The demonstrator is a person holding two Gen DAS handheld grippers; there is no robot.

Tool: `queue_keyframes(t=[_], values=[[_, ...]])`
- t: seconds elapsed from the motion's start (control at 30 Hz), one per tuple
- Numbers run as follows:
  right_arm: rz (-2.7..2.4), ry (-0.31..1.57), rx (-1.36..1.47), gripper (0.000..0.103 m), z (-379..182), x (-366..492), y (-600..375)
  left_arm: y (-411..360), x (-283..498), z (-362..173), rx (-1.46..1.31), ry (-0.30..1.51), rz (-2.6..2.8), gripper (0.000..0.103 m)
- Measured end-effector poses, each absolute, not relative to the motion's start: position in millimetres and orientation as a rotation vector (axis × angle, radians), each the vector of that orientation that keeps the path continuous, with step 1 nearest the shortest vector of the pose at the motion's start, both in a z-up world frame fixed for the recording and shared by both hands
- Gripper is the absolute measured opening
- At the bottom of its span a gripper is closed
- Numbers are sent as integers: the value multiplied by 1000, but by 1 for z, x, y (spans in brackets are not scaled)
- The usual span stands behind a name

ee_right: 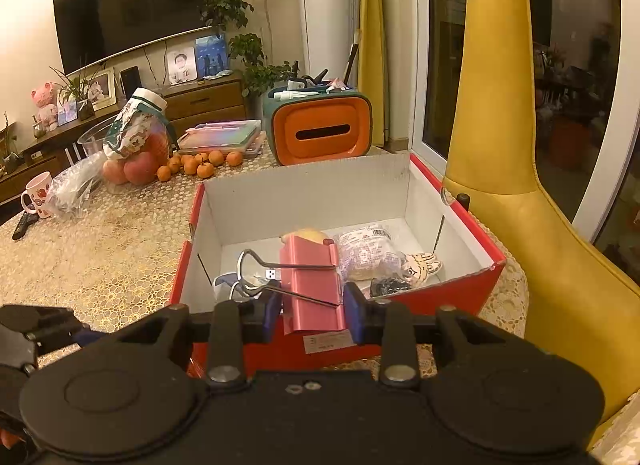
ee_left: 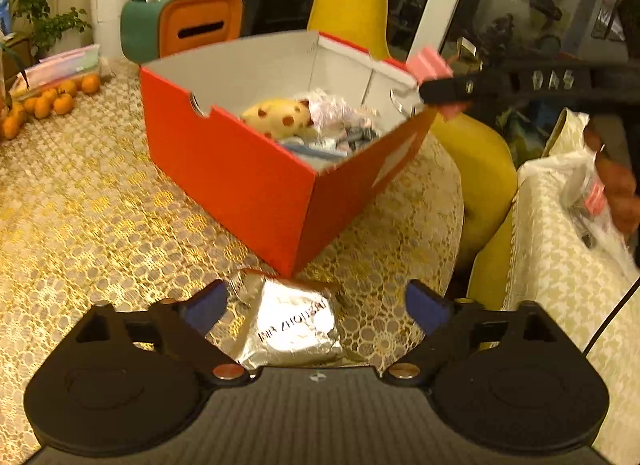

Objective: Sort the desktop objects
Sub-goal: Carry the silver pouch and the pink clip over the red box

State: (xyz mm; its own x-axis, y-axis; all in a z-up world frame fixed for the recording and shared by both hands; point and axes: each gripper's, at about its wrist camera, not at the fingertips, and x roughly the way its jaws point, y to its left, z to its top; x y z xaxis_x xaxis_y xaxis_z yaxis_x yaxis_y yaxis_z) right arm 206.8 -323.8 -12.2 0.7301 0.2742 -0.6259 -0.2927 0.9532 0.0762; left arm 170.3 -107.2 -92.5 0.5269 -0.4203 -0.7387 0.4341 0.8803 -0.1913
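The right tongs are clamped on a pink binder clip, pads pressing its two flat sides, wire handles jutting to the left. The clip hangs over the near wall of the red box, just above the things already sorted inside: a wrapped bun, a spotted yellow toy, a cartoon sticker, a USB plug and some dark bits.

The left tongs stand wide apart and hold nothing; they hover low over a silver foil packet that lies on the desk, touching or nearly touching the box's near corner.

The risks, as I judge them: the clip sits close above the box's near wall, so letting go too early could land it on the rim and tip it out onto the lace cloth. Its smooth metal sides could also slip between the pads if the grip eases while moving. For the left side, the packet is thin, flat and crinkly; closing without getting the pads down around its edges would likely skate over the foil or shove it against the box. Both tongs work near the same corner, so they could knock together.
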Motion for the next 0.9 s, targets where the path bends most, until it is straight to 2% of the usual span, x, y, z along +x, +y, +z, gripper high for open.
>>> queue_keyframes(t=[0.27,0.43,0.47,0.57,0.7,0.9], values=[[311,686,-28,33,-13,208,-325,-116,181,-123,48,963,-490,99],[312,689,-25,33,-14,210,-327,-115,181,-130,58,954,-462,98],[312,691,-24,33,-14,211,-327,-116,181,-130,60,950,-460,94],[310,695,-21,33,-16,213,-329,-116,181,-130,82,950,-452,65],[309,695,-17,33,-18,214,-331,-115,181,-129,86,941,-449,56],[307,691,-16,33,-16,213,-332,-112,174,-120,72,924,-444,53]])
